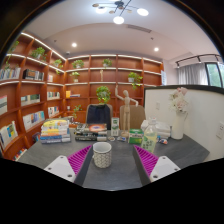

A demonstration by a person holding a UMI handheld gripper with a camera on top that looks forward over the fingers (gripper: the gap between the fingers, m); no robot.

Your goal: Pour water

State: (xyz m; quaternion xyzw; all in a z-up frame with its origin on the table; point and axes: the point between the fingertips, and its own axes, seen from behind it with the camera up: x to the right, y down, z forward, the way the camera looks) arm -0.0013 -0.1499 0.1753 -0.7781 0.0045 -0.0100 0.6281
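Magenta pads (80, 158) sit nearest me, the gripper (112, 160) spread wide with nothing clamped. Just ahead, roughly centred between the fingers, a white perforated cup (102, 154) stands on the grey table (120, 172), untouched on either side. Beyond it to the right I make out a clear bottle (149, 136), then a vase of flowers (179, 112), with bookshelves (40, 90) behind. My worry: closing off-centre could nudge the light cup over, and I can't tell whether it holds water.

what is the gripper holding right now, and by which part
Nothing. The gripper is open; the white patterned cup stands on the grey table between its fingers, untouched.
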